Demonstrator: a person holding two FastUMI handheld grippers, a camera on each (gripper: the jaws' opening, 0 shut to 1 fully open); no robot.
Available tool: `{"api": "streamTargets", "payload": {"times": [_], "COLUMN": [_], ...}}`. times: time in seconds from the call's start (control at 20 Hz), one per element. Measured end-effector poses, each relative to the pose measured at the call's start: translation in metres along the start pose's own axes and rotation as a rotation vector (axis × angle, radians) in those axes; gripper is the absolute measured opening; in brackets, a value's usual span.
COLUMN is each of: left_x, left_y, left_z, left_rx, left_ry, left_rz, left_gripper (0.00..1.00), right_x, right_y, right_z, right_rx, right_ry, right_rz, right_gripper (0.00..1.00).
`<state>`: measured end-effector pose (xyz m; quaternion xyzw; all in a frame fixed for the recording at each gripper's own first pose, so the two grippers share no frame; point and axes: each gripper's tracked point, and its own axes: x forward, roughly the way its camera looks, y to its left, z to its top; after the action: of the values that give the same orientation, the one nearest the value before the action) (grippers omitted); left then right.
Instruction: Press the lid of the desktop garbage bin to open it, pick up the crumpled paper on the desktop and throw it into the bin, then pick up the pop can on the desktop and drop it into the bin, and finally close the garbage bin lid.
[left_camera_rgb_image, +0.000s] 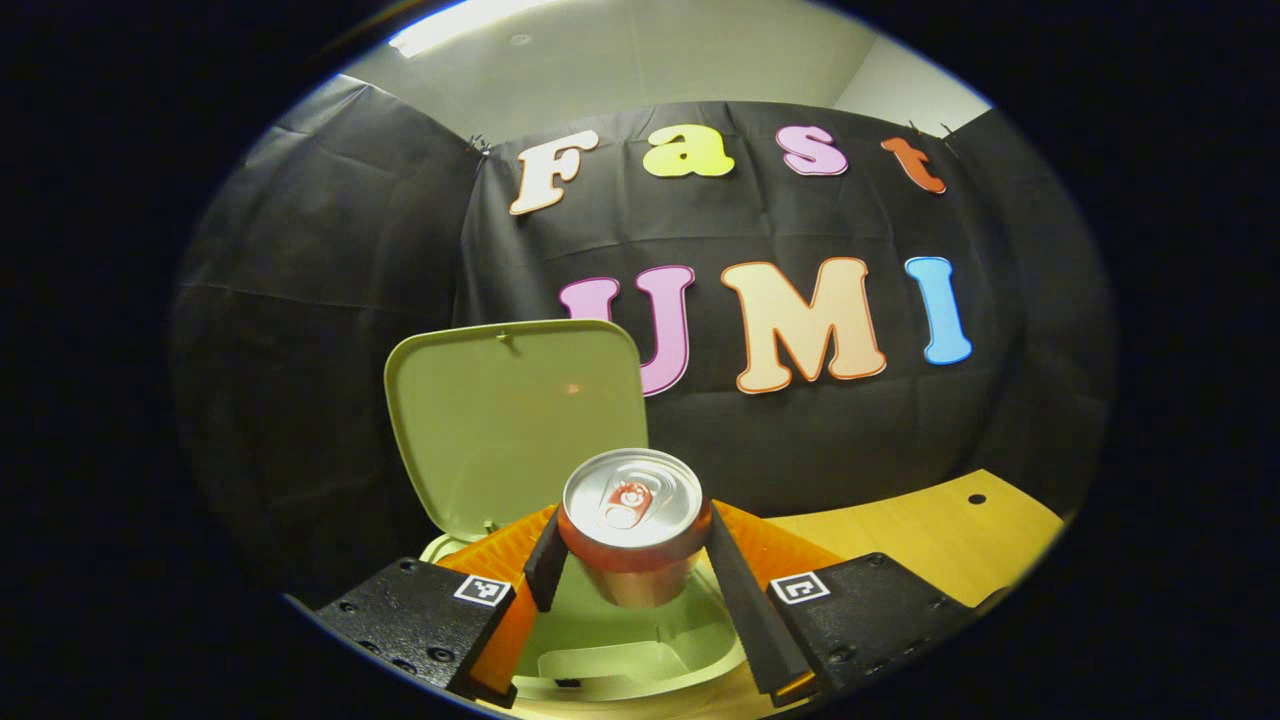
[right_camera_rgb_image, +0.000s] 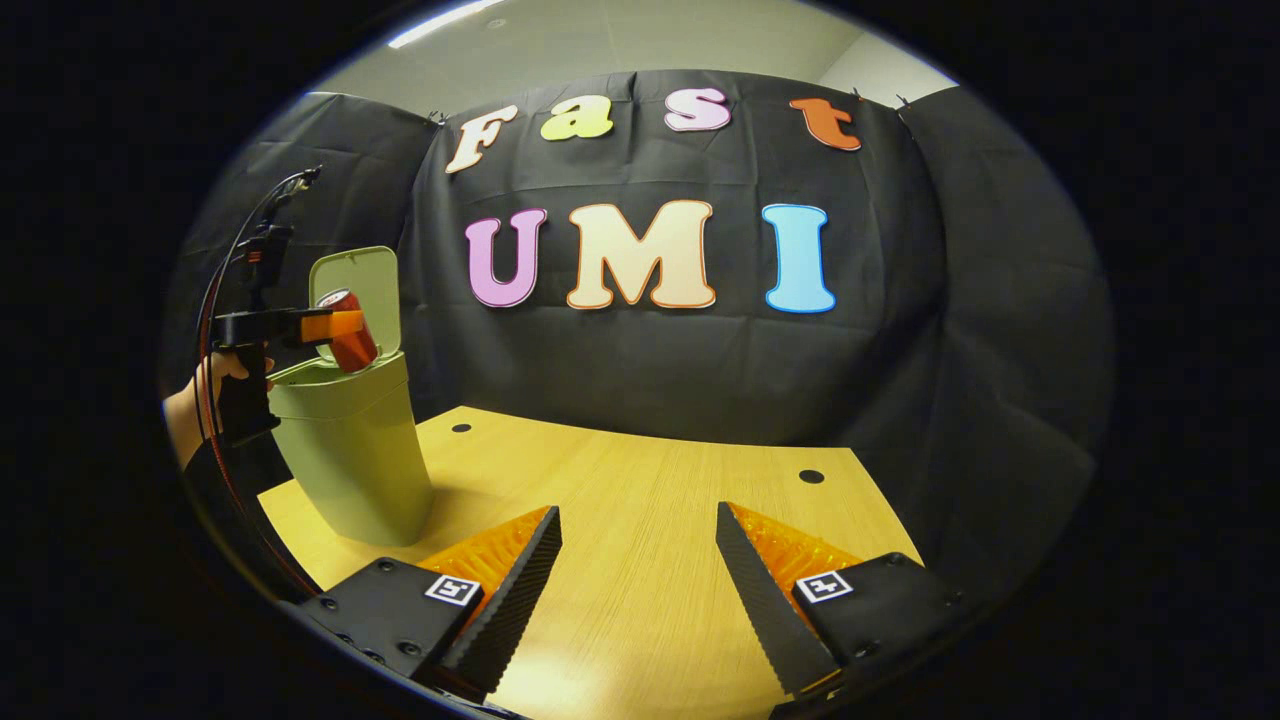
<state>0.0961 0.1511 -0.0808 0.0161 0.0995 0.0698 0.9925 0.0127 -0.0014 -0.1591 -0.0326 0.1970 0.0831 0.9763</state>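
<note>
Red aluminium pop can (left_camera_rgb_image: 632, 525) with a silver top is clamped between both fingers of the left hand-held gripper (left_camera_rgb_image: 632, 560), one finger pressing on each side. Can hangs over the open mouth of the pale green plastic desktop bin (left_camera_rgb_image: 640, 650), tilted with its top toward the camera. Hinged green lid (left_camera_rgb_image: 515, 420) stands up behind the can.

In the right gripper view the left hand-held gripper (right_camera_rgb_image: 345, 330) shows far off at left, a hand (right_camera_rgb_image: 210, 385) on its grip, can (right_camera_rgb_image: 348, 330) tilted above the bin rim. Bin (right_camera_rgb_image: 350, 460) stands on the light wooden worktop (right_camera_rgb_image: 640, 520) near its left edge, lid (right_camera_rgb_image: 360, 285) raised.

Right hand-held gripper (right_camera_rgb_image: 638, 560): jaws wide apart, nothing between them, low above bare worktop, well apart from the bin.
</note>
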Motion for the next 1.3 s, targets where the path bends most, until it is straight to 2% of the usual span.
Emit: {"api": "streamTargets", "payload": {"times": [0.05,0.1,0.25,0.3,0.45,0.5,0.55,0.65,0.7,0.75,0.8,0.85,0.9,0.95,1.0,1.1,1.15,1.3], "left_x": [0.0,-0.001,-0.003,-0.001,0.005,0.008,0.012,0.021,0.025,0.031,0.037,0.043,0.05,0.057,0.063,0.074,0.078,0.089], "left_y": [0.008,0.014,0.027,0.032,0.043,0.047,0.051,0.06,0.066,0.072,0.078,0.082,0.088,0.092,0.096,0.097,0.097,0.096], "left_z": [0.003,0.007,0.028,0.035,0.058,0.068,0.077,0.102,0.113,0.124,0.135,0.14,0.144,0.147,0.148,0.147,0.144,0.131], "left_rx": [0.009,0.021,0.037,0.03,0.009,0.009,0.01,0.012,0.011,0.004,-0.009,-0.024,-0.035,-0.044,-0.05,-0.065,-0.066,-0.044], "left_ry": [-0.01,-0.02,-0.06,-0.064,-0.086,-0.097,-0.111,-0.15,-0.168,-0.188,-0.204,-0.208,-0.207,-0.202,-0.195,-0.164,-0.147,-0.071], "left_rz": [0.021,0.039,0.063,0.072,0.087,0.094,0.101,0.115,0.127,0.139,0.147,0.154,0.158,0.164,0.16,0.138,0.128,0.105], "left_gripper": [0.8,0.88,0.99,0.94,0.94,0.99,0.94,0.94,0.99,0.99,0.94,0.99,0.94,0.99,0.94,0.98,0.94,0.94], "right_x": [0.0,0.0,0.0,0.0,-0.002,-0.004,-0.005,-0.007,-0.009,-0.009,-0.011,-0.011,-0.013,-0.014,-0.015,-0.016,-0.016,-0.017], "right_y": [0.001,0.001,0.003,0.003,0.004,0.004,0.005,0.004,0.004,0.004,0.004,0.004,0.003,0.001,0.0,-0.003,-0.004,-0.003], "right_z": [0.001,0.001,0.002,0.002,0.005,0.004,0.006,0.006,0.006,0.006,0.004,0.003,0.001,0.0,-0.001,-0.003,-0.003,-0.009], "right_rx": [-0.002,-0.004,-0.002,0.001,0.008,0.012,0.013,0.015,0.02,0.026,0.03,0.032,0.034,0.037,0.044,0.064,0.073,0.087], "right_ry": [-0.001,-0.002,-0.002,-0.004,-0.013,-0.014,-0.019,-0.025,-0.028,-0.03,-0.03,-0.03,-0.028,-0.027,-0.028,-0.029,-0.03,-0.023], "right_rz": [0.0,0.0,-0.002,-0.004,-0.016,-0.021,-0.027,-0.045,-0.053,-0.061,-0.069,-0.079,-0.089,-0.098,-0.108,-0.125,-0.131,-0.134], "right_gripper": [0.98,0.98,0.98,0.98,0.98,0.98,0.98,0.98,0.98,0.98,0.98,0.99,0.99,0.98,0.98,0.99,0.98,0.98]}}
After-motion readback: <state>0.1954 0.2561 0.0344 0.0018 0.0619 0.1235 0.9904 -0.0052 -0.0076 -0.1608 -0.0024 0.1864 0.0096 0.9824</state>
